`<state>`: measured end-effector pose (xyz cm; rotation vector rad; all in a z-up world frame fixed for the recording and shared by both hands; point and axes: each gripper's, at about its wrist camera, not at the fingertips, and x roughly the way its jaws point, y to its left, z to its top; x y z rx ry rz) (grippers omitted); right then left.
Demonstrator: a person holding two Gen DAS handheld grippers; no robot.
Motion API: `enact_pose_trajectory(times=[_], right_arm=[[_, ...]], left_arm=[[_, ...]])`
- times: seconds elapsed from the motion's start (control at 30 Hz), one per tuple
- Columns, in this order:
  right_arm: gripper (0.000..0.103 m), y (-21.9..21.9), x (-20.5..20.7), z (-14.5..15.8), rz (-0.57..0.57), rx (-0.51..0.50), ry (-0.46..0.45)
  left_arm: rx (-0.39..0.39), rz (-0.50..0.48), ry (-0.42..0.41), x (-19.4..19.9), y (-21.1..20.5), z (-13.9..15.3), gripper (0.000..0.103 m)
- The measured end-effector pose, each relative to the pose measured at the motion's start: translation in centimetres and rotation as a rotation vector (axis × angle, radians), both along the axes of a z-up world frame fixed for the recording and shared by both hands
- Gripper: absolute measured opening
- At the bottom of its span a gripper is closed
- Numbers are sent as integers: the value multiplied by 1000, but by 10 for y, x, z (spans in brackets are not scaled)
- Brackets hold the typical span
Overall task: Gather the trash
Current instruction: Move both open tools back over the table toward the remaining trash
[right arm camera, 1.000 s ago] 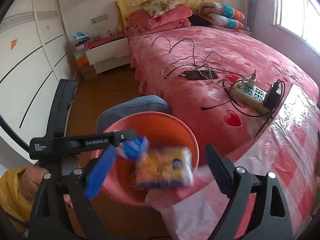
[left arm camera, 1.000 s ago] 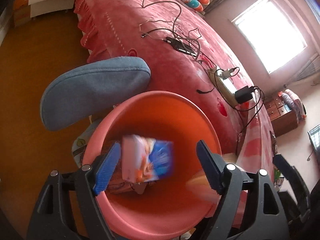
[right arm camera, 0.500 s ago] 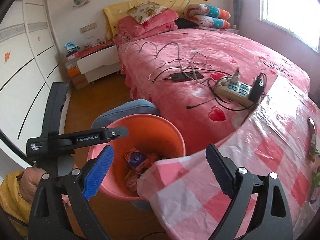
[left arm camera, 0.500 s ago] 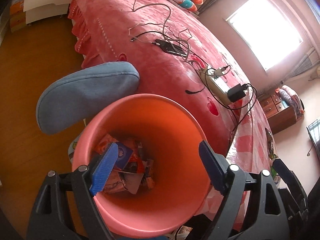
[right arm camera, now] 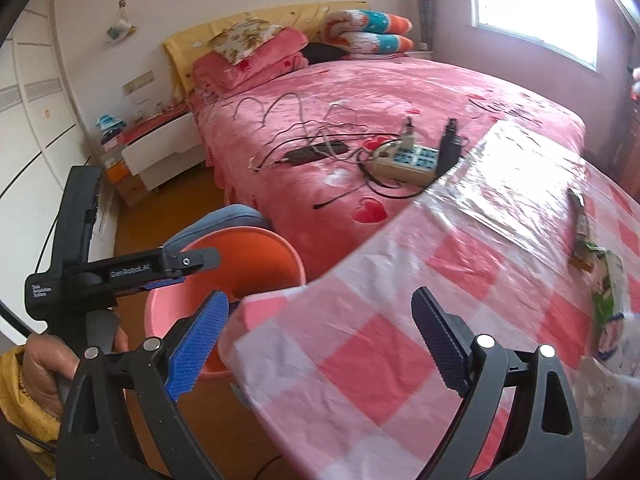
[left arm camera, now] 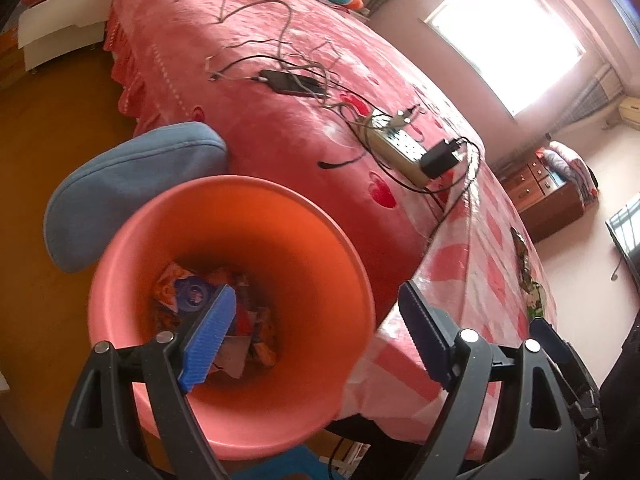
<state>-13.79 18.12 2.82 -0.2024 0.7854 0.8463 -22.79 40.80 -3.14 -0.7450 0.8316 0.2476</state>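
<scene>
A: Looking thru the left wrist cam first — what's the trash situation?

B: Orange-pink bin (left arm camera: pixel 256 240) sits on the floor right by the bed (left arm camera: pixel 280 92), w/ a blue cushion (left arm camera: pixel 132 184) just behind it. At the bottom there's a heap of crumpled wrappers (left arm camera: pixel 208 308): orange, red, white bits, plus one blue-and-white packet w/ a round logo on top. Glossy, creased, all mixed up.

A: And the left gripper (left arm camera: pixel 316 336)?

B: Jaws spread wide, nothing between the blue pads. It hangs over the bin mouth, angled down. Bin's right rim touches the overhanging pink-checked tablecloth (left arm camera: pixel 472 280).

A: Ok, right wrist cam?

B: Right gripper (right arm camera: pixel 320 340) also spread wide and empty, above the checked tablecloth (right arm camera: pixel 360 340) corner. More trash on the table far right: a green-and-white wrapper (right arm camera: pixel 608 300), flattened, w/ a thinner crumpled strip (right arm camera: pixel 580 220) just beyond it. Can't read any print on them.

A: Bin from that side?

B: The bin (right arm camera: pixel 248 256) shows lower left, partly tucked under the cloth edge; contents hidden from here. Left gripper (right arm camera: pixel 160 276) hovers over its rim, held by a hand (right arm camera: pixel 44 364) w/ a yellow sleeve (right arm camera: pixel 16 400). Power strip (right arm camera: pixel 404 164) and cables lie on the bed (right arm camera: pixel 360 92), well apart from the trash.
</scene>
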Motion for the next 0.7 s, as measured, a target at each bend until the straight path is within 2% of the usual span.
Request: enact_pose_trajectory(times=[0.7], right_arm=[[92,-90,19,6,-162,66,-8]], left_arm=[[53,-159,-9,33,-79,31,84]])
